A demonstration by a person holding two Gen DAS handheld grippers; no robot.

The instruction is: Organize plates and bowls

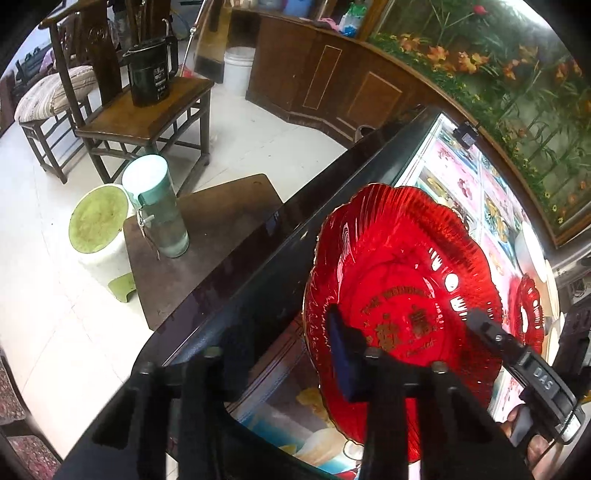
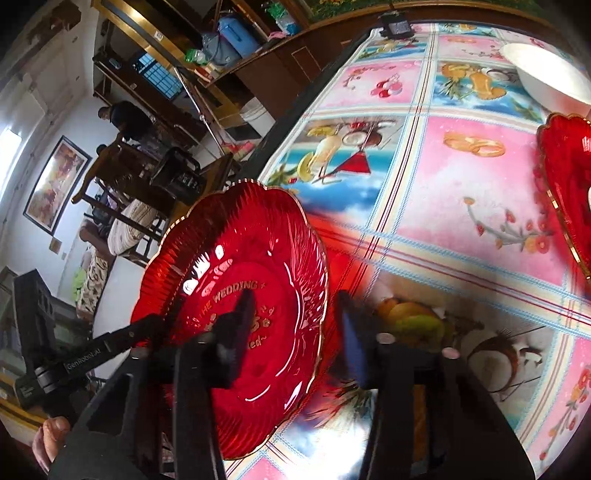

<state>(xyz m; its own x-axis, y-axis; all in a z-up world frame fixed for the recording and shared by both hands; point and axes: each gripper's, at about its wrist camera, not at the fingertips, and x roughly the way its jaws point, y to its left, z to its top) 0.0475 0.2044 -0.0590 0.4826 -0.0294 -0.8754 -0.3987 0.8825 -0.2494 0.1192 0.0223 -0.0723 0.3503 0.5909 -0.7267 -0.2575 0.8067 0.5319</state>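
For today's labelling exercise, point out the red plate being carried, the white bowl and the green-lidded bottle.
red plate (image 2: 258, 258), right wrist view, ribbed inner wall.
white bowl (image 2: 550, 81), right wrist view, outer side.
green-lidded bottle (image 1: 166, 221), left wrist view, clear body.

Table with dark rim, covered by pink-and-blue fruit-print cloth. On the cloth: white bowl at far side, second red plate just nearer than it; small black device at far edge
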